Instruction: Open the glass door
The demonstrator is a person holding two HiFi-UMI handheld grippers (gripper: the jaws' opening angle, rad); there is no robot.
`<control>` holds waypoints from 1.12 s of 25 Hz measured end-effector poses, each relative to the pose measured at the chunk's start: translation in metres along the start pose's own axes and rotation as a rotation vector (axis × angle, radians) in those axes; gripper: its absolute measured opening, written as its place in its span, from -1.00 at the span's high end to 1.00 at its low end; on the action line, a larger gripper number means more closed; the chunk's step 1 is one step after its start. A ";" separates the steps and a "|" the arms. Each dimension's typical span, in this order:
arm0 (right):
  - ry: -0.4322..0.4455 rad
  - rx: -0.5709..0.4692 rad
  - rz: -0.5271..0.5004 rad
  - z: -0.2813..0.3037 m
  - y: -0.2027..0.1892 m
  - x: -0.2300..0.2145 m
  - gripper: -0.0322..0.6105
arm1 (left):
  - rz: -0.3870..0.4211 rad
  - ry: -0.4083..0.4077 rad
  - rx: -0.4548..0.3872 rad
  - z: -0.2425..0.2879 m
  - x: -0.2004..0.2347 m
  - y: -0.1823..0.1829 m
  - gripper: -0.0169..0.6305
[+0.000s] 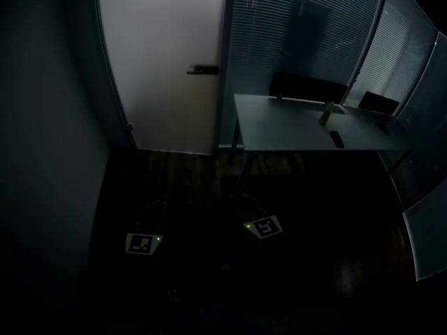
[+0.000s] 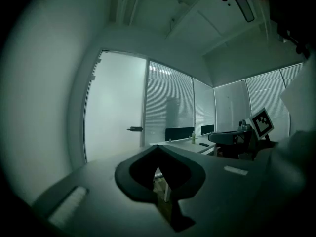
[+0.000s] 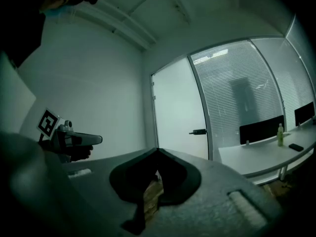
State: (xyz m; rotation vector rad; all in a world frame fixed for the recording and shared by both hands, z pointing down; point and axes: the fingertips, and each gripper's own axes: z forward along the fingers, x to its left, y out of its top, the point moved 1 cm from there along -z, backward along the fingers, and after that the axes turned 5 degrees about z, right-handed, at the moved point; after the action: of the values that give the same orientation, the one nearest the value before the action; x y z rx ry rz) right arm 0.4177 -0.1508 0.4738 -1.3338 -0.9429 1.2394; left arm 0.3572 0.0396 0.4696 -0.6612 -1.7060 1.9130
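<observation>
The frosted glass door [image 1: 164, 61] stands closed ahead, with a dark lever handle [image 1: 203, 69] at its right edge. Both grippers hang low over the dark floor, well short of the door; only their marker cubes show in the head view, the left one [image 1: 142, 243] and the right one [image 1: 262, 226]. In the left gripper view my left gripper [image 2: 158, 147] is shut with nothing in it, and the handle [image 2: 134, 129] is far off. My right gripper [image 3: 157, 150] is also shut and empty, pointing level toward the door [image 3: 177, 107] and its handle [image 3: 198, 131].
A white desk [image 1: 307, 124] stands right of the door, carrying a green bottle [image 1: 325, 112] and a small dark object [image 1: 337, 139]. Black chair backs [image 1: 307, 87] rise behind it. Glass walls with blinds [image 1: 300, 26] run to the right; a plain wall [image 1: 49, 117] closes the left.
</observation>
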 end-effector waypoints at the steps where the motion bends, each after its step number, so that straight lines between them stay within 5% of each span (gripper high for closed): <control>1: 0.007 0.004 0.001 0.004 -0.001 0.001 0.89 | -0.001 0.000 0.002 0.002 0.003 0.000 0.94; 11: 0.021 0.032 0.013 0.052 -0.008 -0.024 0.89 | -0.009 -0.015 0.029 0.046 0.024 -0.013 0.94; 28: 0.066 0.007 0.011 0.197 0.021 -0.114 0.89 | 0.053 0.023 0.053 0.204 0.094 0.014 0.94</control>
State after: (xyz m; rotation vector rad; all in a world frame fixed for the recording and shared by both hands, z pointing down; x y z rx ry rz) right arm 0.2038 -0.2316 0.4867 -1.3680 -0.8853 1.1983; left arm 0.1527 -0.0555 0.4733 -0.7116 -1.6336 1.9719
